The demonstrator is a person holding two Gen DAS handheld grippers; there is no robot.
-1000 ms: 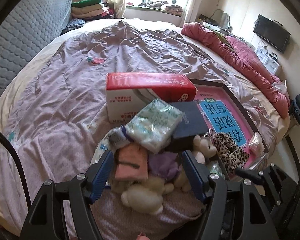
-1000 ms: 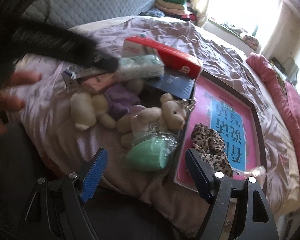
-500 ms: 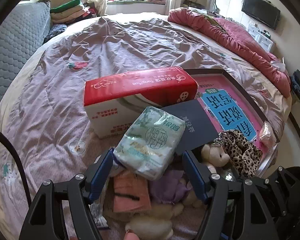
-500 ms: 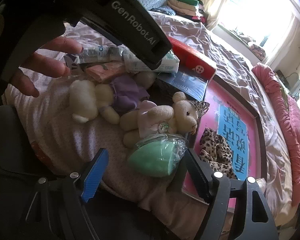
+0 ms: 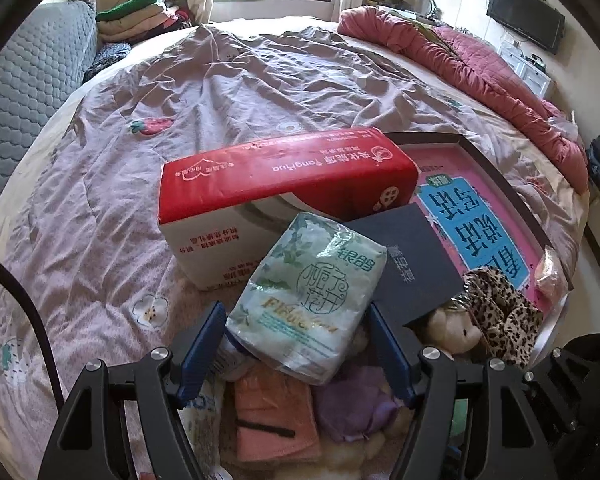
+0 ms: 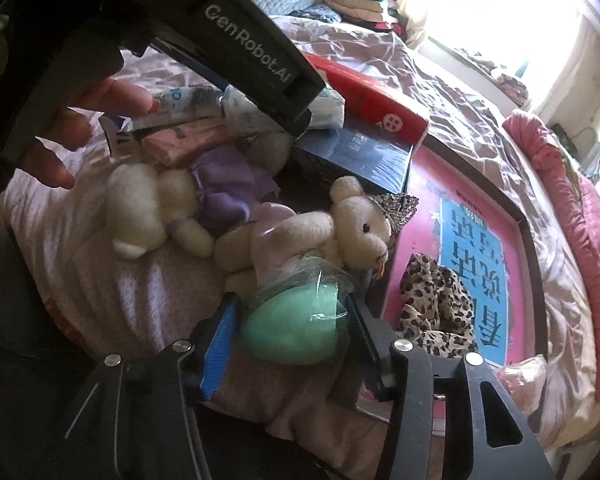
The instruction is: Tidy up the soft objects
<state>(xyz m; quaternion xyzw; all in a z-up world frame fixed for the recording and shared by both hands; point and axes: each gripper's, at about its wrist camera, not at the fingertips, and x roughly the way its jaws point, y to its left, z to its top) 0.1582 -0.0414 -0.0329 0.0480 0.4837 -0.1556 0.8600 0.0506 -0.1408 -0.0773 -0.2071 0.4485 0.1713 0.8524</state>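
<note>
Left gripper (image 5: 295, 350): jaws spread around tissue pack (image 5: 306, 306), apart | right gripper (image 6: 289, 330): jaws just closing, pads against green sponge (image 6: 295, 326) at bed (image 5: 219, 80) edge beside tray (image 6: 518, 220) | squeeze gently, lift straight.

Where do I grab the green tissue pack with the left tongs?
Across the short width of the tissue pack, near its lower end, coming from the near side. It lies tilted atop the pile with both long edges free, and the left tongs already straddle it.
</note>
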